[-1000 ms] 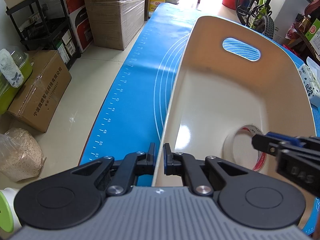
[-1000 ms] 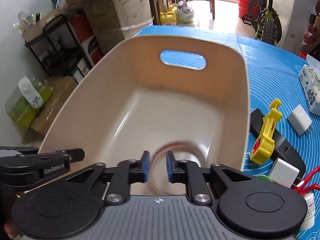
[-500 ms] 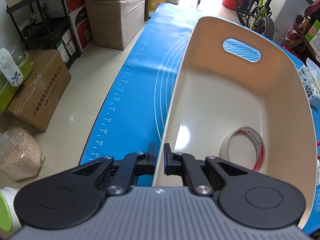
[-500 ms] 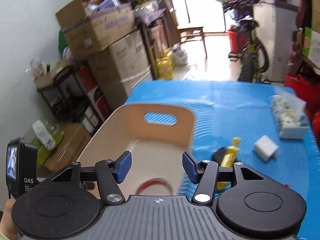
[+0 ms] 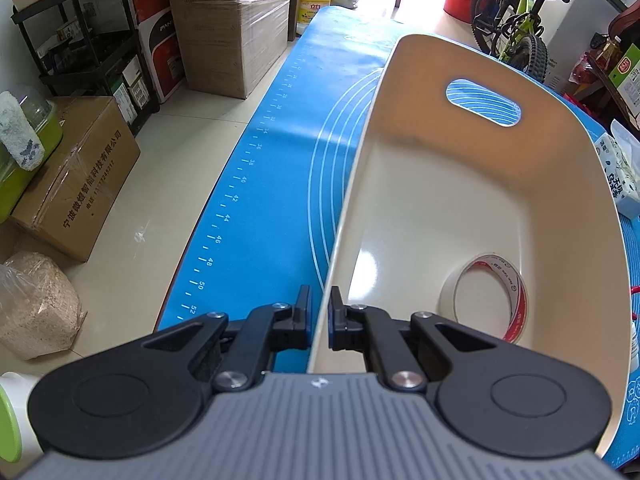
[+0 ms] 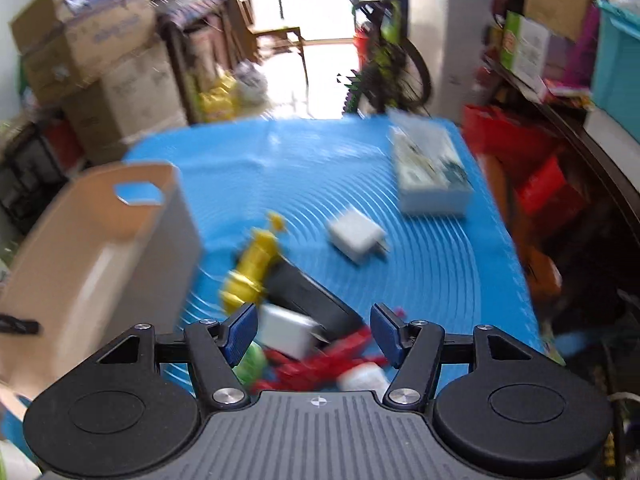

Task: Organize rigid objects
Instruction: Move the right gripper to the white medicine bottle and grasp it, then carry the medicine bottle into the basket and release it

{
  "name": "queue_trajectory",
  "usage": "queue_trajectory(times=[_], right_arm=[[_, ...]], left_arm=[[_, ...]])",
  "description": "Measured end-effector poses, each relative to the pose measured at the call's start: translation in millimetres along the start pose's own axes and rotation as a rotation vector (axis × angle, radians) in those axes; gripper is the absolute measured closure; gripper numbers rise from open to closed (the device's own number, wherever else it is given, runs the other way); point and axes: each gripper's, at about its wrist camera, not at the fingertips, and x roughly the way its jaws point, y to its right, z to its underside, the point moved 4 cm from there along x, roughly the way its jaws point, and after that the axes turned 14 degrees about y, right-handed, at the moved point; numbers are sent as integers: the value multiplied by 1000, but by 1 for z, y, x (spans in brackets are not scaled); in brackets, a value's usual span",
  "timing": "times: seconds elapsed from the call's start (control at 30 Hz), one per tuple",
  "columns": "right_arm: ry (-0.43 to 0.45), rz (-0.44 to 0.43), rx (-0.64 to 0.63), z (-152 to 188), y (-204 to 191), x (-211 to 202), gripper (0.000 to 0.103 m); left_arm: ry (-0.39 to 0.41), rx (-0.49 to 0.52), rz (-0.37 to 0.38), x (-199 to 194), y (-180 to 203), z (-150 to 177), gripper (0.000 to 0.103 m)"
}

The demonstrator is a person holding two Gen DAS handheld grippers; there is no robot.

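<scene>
Left hand-held gripper [image 5: 319,316] clenched on the bin [image 5: 460,216] rim; right hand-held gripper [image 6: 314,332], empty, jaws opening, next must descend onto the charger [image 6: 286,330] just ahead.

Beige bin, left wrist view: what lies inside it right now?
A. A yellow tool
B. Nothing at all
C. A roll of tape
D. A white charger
C. The roll of tape leans in the near right corner of the beige bin, the only thing inside; in the right wrist view the yellow tool and white charger lie outside on the blue mat.
</scene>
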Motion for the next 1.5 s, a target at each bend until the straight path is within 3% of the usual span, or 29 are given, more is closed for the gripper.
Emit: queue_trajectory(times=[0.3,0.67,0.8,0.93,1.23,1.5], right_arm=[[-119,31,-25,50,17,29,33],[-159,52,-59,66,16,47,33],[-180,50,-52,71,17,53,41],[-157,38,-74,73,13,51,56],[-91,20,-79,68,5,37,58],[24,37,-58,33,-1,13,59]], left_arm=[[1,-2,3,1,-2,1,94],[2,2,0,1,-2,1,94],[2,2,1,1,-2,1,94],[3,2,1,1,-2,1,94],[3,4,0,1,-2,1,94],[2,1,2,1,-2,1,94]])
